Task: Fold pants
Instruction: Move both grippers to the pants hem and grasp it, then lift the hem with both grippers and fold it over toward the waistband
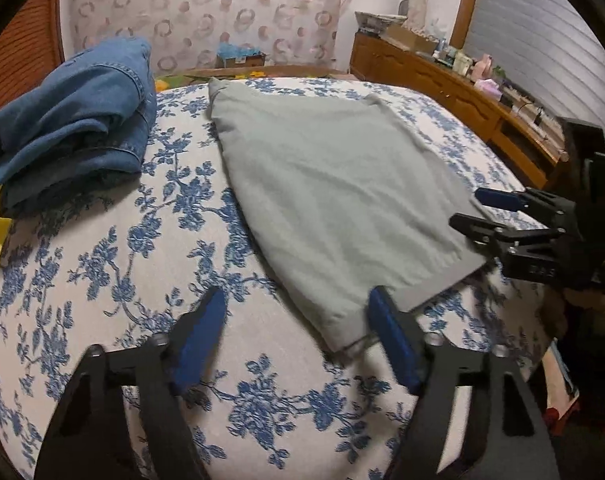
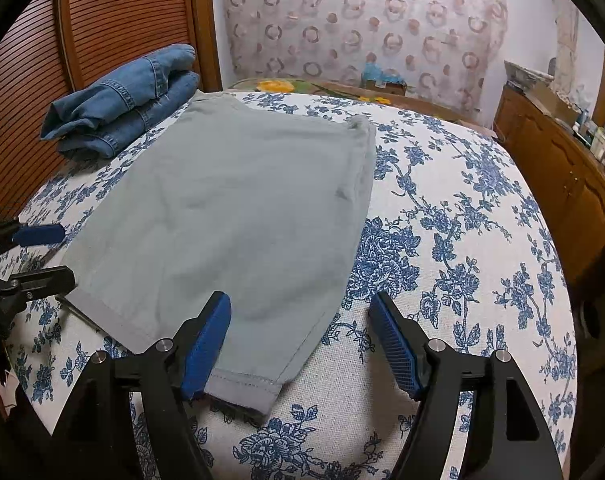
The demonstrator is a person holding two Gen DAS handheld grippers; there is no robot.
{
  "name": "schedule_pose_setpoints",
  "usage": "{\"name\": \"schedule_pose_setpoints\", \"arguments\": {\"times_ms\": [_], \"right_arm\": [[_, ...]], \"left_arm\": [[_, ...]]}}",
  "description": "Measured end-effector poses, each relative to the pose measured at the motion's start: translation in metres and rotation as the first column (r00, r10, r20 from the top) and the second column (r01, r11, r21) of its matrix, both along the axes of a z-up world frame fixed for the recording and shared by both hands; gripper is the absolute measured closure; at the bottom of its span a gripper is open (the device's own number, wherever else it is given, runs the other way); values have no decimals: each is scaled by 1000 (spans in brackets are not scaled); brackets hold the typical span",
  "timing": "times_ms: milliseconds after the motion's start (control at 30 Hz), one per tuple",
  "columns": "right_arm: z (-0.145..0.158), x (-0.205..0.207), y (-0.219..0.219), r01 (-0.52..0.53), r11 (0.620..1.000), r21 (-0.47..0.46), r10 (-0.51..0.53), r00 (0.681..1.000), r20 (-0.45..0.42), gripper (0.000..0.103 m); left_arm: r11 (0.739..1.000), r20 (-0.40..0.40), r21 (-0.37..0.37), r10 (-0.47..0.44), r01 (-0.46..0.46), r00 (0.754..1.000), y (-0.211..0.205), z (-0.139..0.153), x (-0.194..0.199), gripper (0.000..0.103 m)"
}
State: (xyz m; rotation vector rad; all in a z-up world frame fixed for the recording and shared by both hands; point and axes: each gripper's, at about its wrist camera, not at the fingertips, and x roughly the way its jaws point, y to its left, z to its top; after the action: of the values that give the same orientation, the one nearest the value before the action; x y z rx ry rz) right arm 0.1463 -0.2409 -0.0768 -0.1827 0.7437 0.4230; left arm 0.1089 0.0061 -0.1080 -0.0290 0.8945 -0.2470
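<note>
On the floral blue-and-white bedspread: grey-green pants, folded flat, centre. Folded blue jeans, stacked at far left by the slatted wooden panel. Left gripper: jaws apart, gripping nothing, at the pants' near corner. Right gripper: jaws apart, empty, straddling the hem corner.

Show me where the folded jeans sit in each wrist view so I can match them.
Left wrist view: folded jeans at upper left, left of the grey pants.
Right wrist view: folded jeans at upper left, touching the grey pants' far left corner.
Shared landmark: the circle-patterned curtain behind the bed.
</note>
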Motion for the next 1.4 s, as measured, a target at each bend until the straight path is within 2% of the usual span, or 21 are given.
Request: {"name": "schedule_pose_setpoints", "arguments": {"times_ms": [33, 133, 233, 433, 633, 867, 933, 1233, 1400], "right_arm": [[0, 0, 0, 1, 1000, 1, -1, 1000, 0, 29], [1, 1, -2, 6, 1000, 7, -6, 1000, -2, 30], [3, 0, -4, -8, 999, 33, 9, 1000, -13, 42], [8, -18, -21, 6, 997, 75, -5, 1000, -14, 49], [7, -35, -32, -7, 992, 123, 12, 999, -37, 63], [3, -35, -18, -44, 990, 137, 52, 997, -53, 72], [2, -34, -18, -43, 988, 147, 51, 997, -55, 77], [-1, -35, -19, -41, 978, 204, 56, 996, -66, 87], [-3, -38, -17, -37, 974, 221, 52, 997, -61, 90]], "left_arm": [[1000, -1, -5, 3, -3, 1000, 0, -1, 0, 47], [1000, 4, -30, 4, -3, 1000, -1, -1, -1, 57], [1000, 13, -30, -4, 4, 1000, -4, -3, -2, 58], [1000, 17, -28, 4, -3, 1000, -4, -3, -6, 58], [999, 24, -47, 13, -12, 1000, -4, -3, -11, 58], [999, 27, -54, 3, -2, 1000, -8, -3, -14, 65], [998, 27, -59, 2, 0, 1000, -8, -4, -14, 65], [997, 23, -73, -14, 16, 1000, -13, -4, -14, 65], [996, 19, -88, -23, 25, 1000, -17, -4, -18, 65]]}}
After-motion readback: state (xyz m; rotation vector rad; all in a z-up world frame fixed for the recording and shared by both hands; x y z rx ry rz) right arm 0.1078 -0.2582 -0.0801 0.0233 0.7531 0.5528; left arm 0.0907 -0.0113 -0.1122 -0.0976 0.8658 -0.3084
